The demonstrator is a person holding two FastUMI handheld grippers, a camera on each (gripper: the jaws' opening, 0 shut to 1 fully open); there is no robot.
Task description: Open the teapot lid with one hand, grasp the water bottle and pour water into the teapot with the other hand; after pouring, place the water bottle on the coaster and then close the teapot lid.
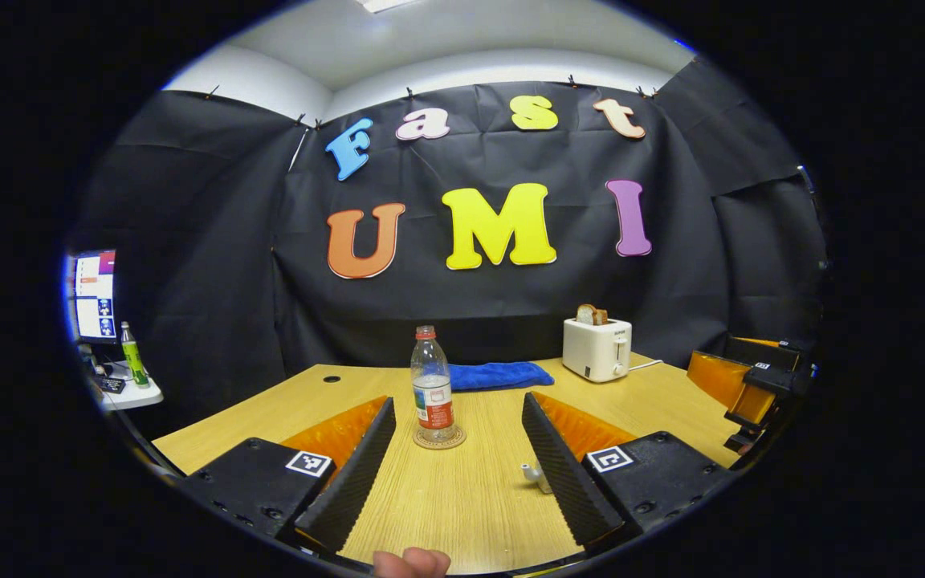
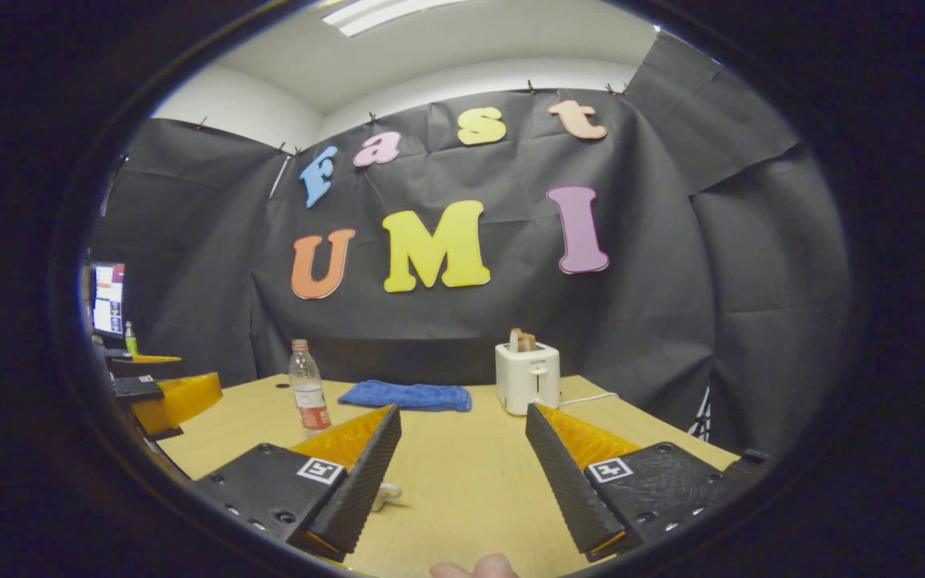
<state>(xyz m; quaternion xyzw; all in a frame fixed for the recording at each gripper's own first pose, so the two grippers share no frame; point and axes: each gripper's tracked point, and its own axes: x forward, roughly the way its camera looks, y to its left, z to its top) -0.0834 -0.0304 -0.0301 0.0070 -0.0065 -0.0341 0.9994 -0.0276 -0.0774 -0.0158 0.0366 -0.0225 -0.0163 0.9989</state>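
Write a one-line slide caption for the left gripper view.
Open left hand-held gripper faces a water bottle standing on its coaster, with a blue cloth and toaster behind.

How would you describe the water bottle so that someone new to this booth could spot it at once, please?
Start at the wooden table before the black cloth wall. In front of the blue towel and left of the white toaster, the water bottle stands upright on a round coaster. It is the table's one clear plastic thing, with a red cap and a red-and-white label.
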